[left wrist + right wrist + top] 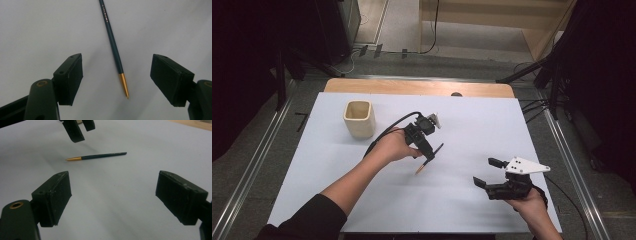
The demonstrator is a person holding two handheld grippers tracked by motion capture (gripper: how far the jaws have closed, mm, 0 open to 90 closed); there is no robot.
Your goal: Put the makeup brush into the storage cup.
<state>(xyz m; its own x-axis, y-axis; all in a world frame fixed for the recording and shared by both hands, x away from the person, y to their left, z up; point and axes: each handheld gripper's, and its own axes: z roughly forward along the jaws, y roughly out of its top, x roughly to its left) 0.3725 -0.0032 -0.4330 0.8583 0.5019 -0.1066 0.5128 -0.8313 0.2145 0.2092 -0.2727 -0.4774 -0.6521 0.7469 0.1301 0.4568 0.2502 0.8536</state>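
I am looking at a slim dark green pen (113,42) with a gold pointed tip, lying flat on the white surface (472,125) with faint lettering along its barrel. My left tool (428,150) is hovering just above it with its jaws spread wide and gripping nothing, the pen sitting between them without touching either pad, while my right tool (486,172) is waiting nearer to me and well apart, also wide open and empty. Farther off, a cream cup (359,119) is standing near the far left corner, leaving open room around the pen.
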